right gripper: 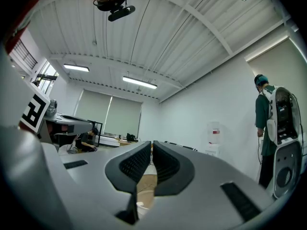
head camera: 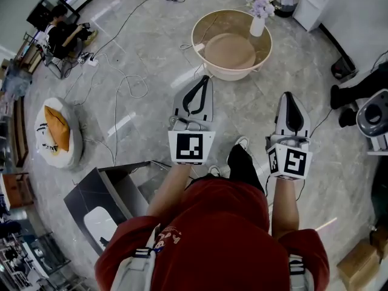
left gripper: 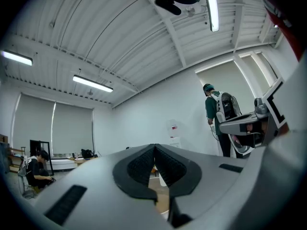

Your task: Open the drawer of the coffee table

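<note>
Pointing level toward the coffee table point(head camera: 230, 74) at 12 o'clock, the two grippers sit side by side above a glossy, grey-veined floor point(head camera: 151, 47). The table is round and cream, shaped like a shallow bowl with a raised rim and a flat tan disc inside. It stands well apart from both grippers, and its drawer cannot be made out. A slim white vase point(head camera: 257, 26) of lilac flowers stands on the rim at the table's 1 o'clock.

The left gripper point(head camera: 205, 78) point(left gripper: 154, 146) has smooth white shells, and its ribbed black pads point(left gripper: 141, 164) are pressed together at the tips with nothing between them. The right gripper point(head camera: 287, 94) point(right gripper: 151, 143) matches it: its ribbed pads point(right gripper: 134, 164) are closed on each other and empty.

At 9 o'clock lies a round white cushion point(head camera: 57, 132) with an orange wedge on top. At 7 o'clock sits a boxy dark-grey cabinet point(head camera: 97, 190) with matte panels. Thin cables point(head camera: 130, 83) loop across the floor at 11 o'clock.
</note>
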